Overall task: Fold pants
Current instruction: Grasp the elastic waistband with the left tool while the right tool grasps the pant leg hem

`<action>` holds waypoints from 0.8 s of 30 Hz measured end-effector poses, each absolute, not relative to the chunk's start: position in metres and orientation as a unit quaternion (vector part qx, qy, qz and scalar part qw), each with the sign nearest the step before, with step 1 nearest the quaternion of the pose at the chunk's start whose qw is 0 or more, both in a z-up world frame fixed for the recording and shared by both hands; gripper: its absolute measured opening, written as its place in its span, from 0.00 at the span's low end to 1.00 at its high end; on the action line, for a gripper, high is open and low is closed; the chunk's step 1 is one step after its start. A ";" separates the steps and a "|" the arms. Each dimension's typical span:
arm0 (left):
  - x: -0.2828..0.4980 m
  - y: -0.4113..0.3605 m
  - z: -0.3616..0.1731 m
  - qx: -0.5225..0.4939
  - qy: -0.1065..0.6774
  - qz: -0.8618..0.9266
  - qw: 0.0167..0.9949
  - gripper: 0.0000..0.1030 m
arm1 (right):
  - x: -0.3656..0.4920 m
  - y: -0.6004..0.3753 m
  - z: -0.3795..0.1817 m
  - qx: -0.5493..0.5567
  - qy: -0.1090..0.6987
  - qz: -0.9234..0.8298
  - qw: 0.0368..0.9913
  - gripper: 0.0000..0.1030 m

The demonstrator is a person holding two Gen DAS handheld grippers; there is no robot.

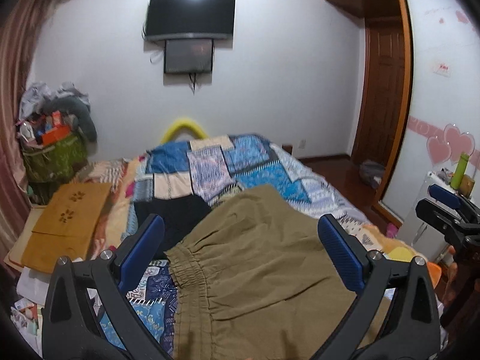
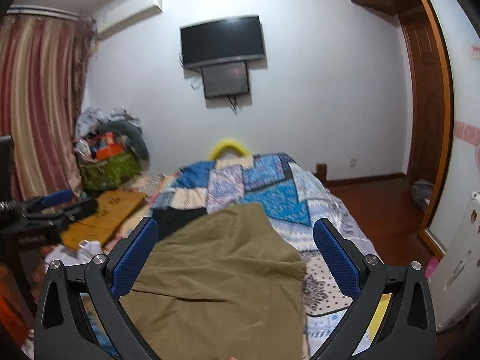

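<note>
Olive-brown pants (image 1: pixel 258 258) lie spread on the patchwork quilt (image 1: pixel 258 165) of a bed, their gathered elastic waistband (image 1: pixel 186 267) toward the left. My left gripper (image 1: pixel 241 234) hovers over them, open, with nothing between its blue pads (image 1: pixel 339 252). In the right wrist view the same pants (image 2: pixel 219 270) lie below my right gripper (image 2: pixel 235 237), which is also open and holds nothing. The right gripper also shows at the far right edge of the left wrist view (image 1: pixel 447 207). A black garment (image 1: pixel 171 213) lies partly under the pants.
A tan board (image 1: pixel 69 219) lies on the bed's left side by a heaped green basket (image 1: pixel 54 153). A white cabinet (image 1: pixel 426 210) with a green bottle (image 1: pixel 460 171) stands right of the bed. A TV (image 1: pixel 189 15) hangs on the far wall; a wooden door (image 1: pixel 384 90) is at right.
</note>
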State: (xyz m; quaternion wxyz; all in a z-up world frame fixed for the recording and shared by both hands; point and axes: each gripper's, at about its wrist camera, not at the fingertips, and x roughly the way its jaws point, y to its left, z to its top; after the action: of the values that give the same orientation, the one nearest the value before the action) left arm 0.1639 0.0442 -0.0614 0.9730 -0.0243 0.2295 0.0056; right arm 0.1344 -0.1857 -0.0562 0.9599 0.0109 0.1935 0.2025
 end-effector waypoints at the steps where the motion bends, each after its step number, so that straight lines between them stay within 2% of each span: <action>1: 0.174 0.048 -0.067 -0.021 0.240 0.006 0.971 1.00 | 0.146 -0.188 -0.064 0.005 0.206 0.196 0.959 1.00; 9: 0.250 0.088 -0.125 -0.007 0.341 0.044 0.939 0.99 | 0.204 -0.215 -0.131 -0.001 0.320 0.175 0.931 1.00; 13: 0.278 0.109 -0.163 -0.015 0.404 0.045 0.914 0.80 | 0.228 -0.226 -0.159 -0.002 0.374 0.174 0.911 0.98; 19: 0.302 0.130 -0.209 -0.028 0.477 0.041 0.877 0.69 | 0.261 -0.237 -0.198 0.028 0.445 0.181 0.877 0.75; 22: 0.309 0.138 -0.229 -0.047 0.516 0.021 0.855 0.63 | 0.276 -0.231 -0.209 0.035 0.459 0.189 0.867 0.66; 24: 0.310 0.137 -0.236 -0.044 0.528 0.013 0.848 0.62 | 0.280 -0.230 -0.213 0.046 0.463 0.205 0.861 0.64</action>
State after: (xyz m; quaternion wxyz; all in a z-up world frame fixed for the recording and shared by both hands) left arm 0.3096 0.1366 -0.2363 0.8480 -0.0444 0.5279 0.0134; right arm 0.2803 -0.2299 -0.2127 0.8614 0.0463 0.4625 0.2048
